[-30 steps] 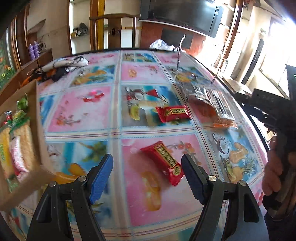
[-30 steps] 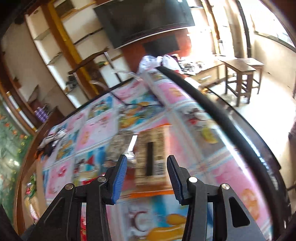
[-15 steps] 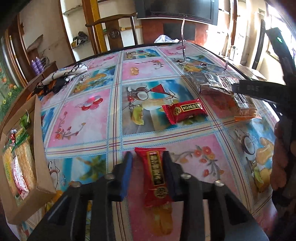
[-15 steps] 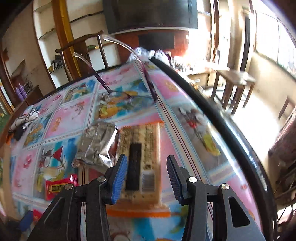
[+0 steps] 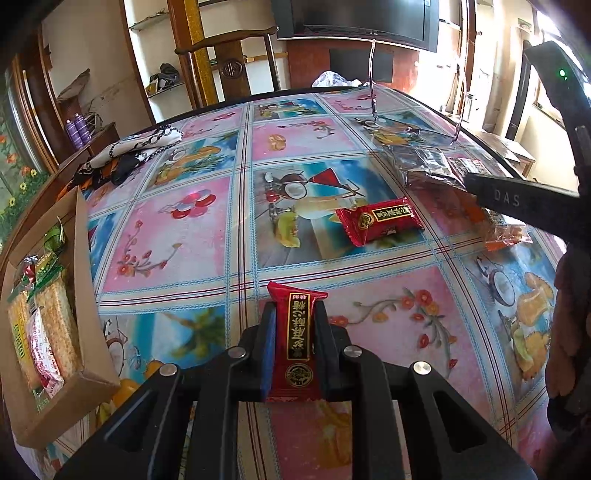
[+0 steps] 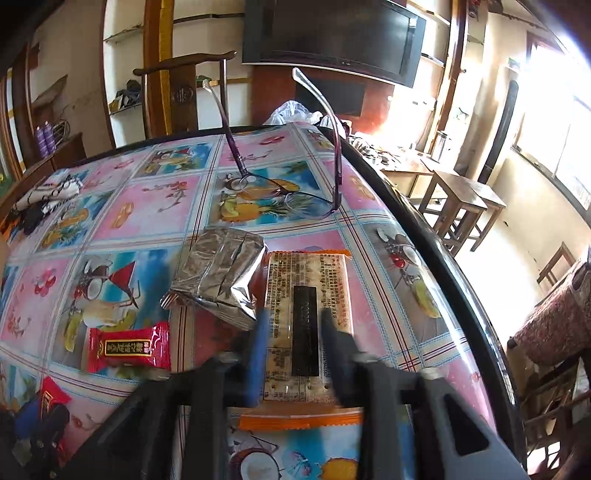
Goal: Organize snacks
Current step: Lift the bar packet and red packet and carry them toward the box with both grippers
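A small red foil snack packet with gold lettering [image 5: 297, 338] sits clamped between the left tongs [image 5: 294, 345], low over the patterned plastic-covered surface [image 5: 166, 236]. A second red packet [image 5: 380, 220] lies further off. The right tongs [image 6: 293, 356], whose jaws have just been opening, stand apart astride a clear orange-edged cracker pack [image 6: 307, 317], beside a silver foil pouch [image 6: 219, 275]. A cardboard box of snacks [image 5: 79, 295] sits at the surface's left edge.

Both fisheye cameras ride just behind their fingers, looking steeply down and forward across the patterned worktop [image 5: 166, 236] toward the wall-mounted television [image 5: 354, 18]. The left view sits close over the near edge, the cardboard box [image 5: 88, 295] at lower left of frame. The right view faces the worktop's right rim. Both share the flat red snack packet [image 5: 380, 219] [image 6: 129, 347], silver packet [image 6: 221, 273] and eyeglasses [image 6: 280, 192].
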The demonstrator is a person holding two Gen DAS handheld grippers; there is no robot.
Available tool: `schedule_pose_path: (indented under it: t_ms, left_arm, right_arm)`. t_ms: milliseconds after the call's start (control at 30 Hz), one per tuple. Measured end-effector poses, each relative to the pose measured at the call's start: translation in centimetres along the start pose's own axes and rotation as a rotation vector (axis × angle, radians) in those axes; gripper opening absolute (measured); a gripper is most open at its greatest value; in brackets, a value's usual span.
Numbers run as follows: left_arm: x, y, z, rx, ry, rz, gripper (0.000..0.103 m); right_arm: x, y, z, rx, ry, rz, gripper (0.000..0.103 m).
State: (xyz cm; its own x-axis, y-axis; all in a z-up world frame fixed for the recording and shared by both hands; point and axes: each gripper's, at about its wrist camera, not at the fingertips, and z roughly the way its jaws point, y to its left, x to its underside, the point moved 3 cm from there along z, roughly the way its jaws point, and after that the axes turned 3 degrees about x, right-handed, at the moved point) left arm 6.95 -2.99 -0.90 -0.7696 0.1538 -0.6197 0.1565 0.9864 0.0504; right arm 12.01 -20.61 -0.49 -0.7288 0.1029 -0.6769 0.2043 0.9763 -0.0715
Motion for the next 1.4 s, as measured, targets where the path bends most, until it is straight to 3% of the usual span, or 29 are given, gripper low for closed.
schedule_pose_path:
  t_ms: [33, 67, 167, 300, 467, 800, 1133, 1400]
  left_arm:
    - [0.0, 0.0, 0.0, -0.003, 0.000, 0.001, 0.018]
    - [0.0, 0.0, 0.1, -0.006, -0.001, 0.001, 0.018]
    - [0.0, -0.1, 0.1, -0.009, -0.003, 0.004, 0.018]
    - [0.0, 0.1, 0.0, -0.005, -0.002, -0.003, 0.017]
    - [0.0, 0.6, -0.3, 0.006, -0.006, -0.024, 0.017]
    - [-0.6, 2.1, -1.7, 0.058, -0.050, -0.083, 0.017]
    - [-1.1, 3.2, -3.0, 0.085, -0.096, -0.123, 0.017]
    - [-1.2, 3.4, -3.5, 0.037, -0.131, -0.110, 0.017]
  right_arm:
    - [-0.1, 0.0, -0.1, 0.004, -0.004, 0.004, 0.070]
    - [-0.2, -0.1, -0.2, 0.012, -0.018, 0.008, 0.072]
    - [-0.5, 0.0, 0.1, 0.032, -0.022, 0.006, 0.071]
    - [0.0, -0.3, 1.7, 0.022, 0.050, 0.024, 0.056]
    - [0.4, -0.9, 1.7, -0.021, 0.080, 0.048, 0.056]
    - [0.5, -4.0, -0.8, -0.240, 0.084, 0.258, 0.056]
    - [0.6, 1.4, -5.1, -0.354, -0.045, 0.094, 0.056]
    - [1.8, 5.3, -6.8, -0.397, -0.096, -0.042, 0.056]
